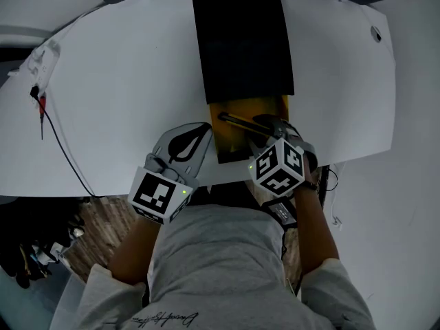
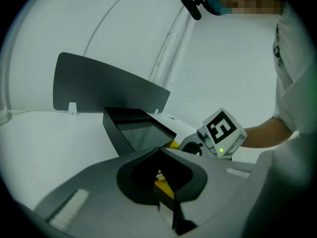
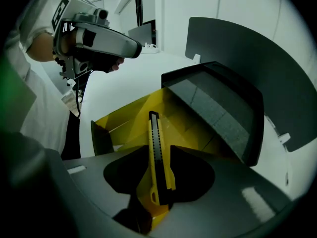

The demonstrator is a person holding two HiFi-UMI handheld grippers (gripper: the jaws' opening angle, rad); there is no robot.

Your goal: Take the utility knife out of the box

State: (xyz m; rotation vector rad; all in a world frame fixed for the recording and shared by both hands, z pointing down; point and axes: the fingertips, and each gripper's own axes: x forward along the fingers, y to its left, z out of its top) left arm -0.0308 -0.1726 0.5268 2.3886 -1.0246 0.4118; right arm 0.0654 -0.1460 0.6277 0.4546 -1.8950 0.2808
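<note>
Right gripper points steeply down, jaws spread around the utility knife; left gripper pinches the box edge.

The yellow cardboard tray is open from above, its far end roofed by the black rectangular sleeve, with white tabletop free on either side.

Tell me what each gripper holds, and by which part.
The left gripper grips the yellow box by its side wall; right gripper, jaws open, straddles the utility knife, holding nothing.
</note>
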